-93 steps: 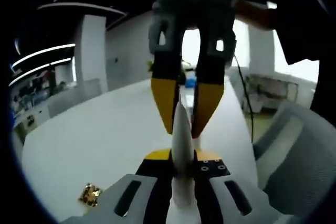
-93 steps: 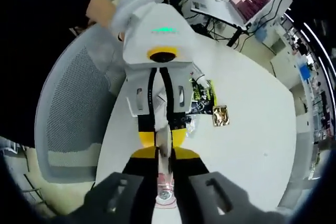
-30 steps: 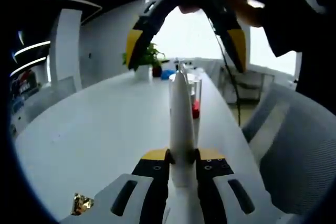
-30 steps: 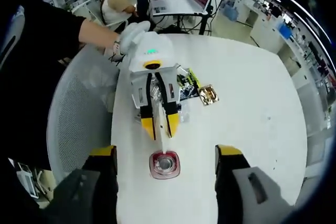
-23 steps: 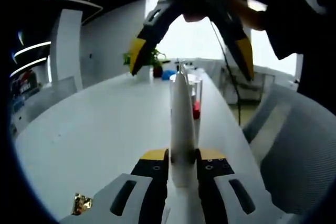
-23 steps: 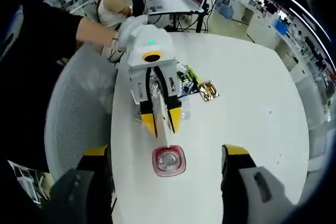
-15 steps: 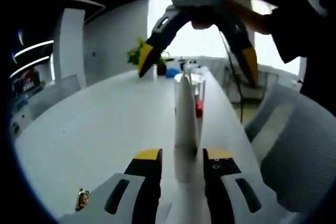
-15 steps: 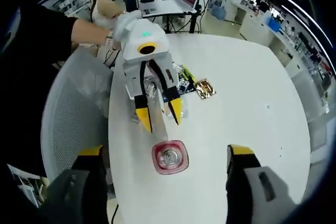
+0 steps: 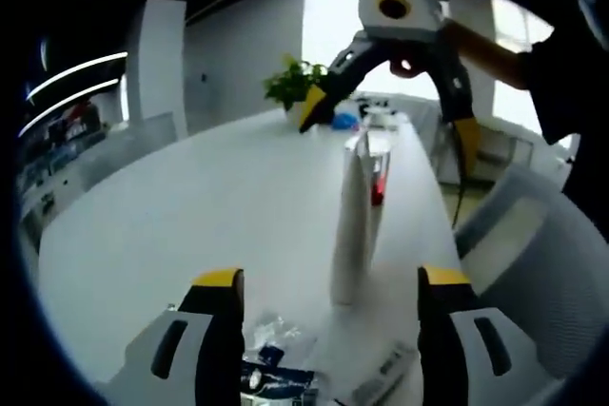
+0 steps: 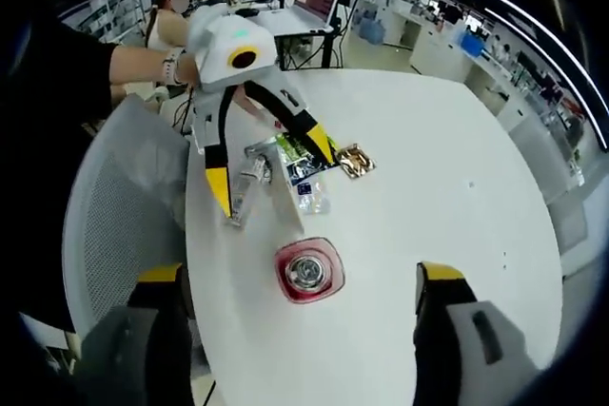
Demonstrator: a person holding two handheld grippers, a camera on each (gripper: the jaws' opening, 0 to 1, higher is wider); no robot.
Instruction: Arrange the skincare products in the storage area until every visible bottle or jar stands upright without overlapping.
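Observation:
A tall white tube (image 9: 354, 221) stands upright on the white table (image 9: 190, 225), free between and beyond my left gripper's (image 9: 331, 278) wide-open jaws. Right behind the tube stands a clear bottle with red inside (image 9: 379, 173). From above, that bottle (image 10: 309, 274) shows a red rim and stands upright between my right gripper's (image 10: 300, 273) open jaws, well below them. The right gripper (image 9: 390, 121) hangs open above both products. The left gripper (image 10: 274, 178) is open over the table, holding nothing.
Near the left gripper lie a small clear bottle on its side (image 10: 247, 184), green and clear packets (image 10: 303, 166) and a gold packet (image 10: 357, 161). A grey mesh chair (image 10: 109, 235) stands against the table edge. A potted plant (image 9: 295, 87) sits at the far end.
My left gripper opened, let go of the white tube and drew back; the tube now stands alone. The right gripper let go of the red bottle earlier, and has since lifted higher.

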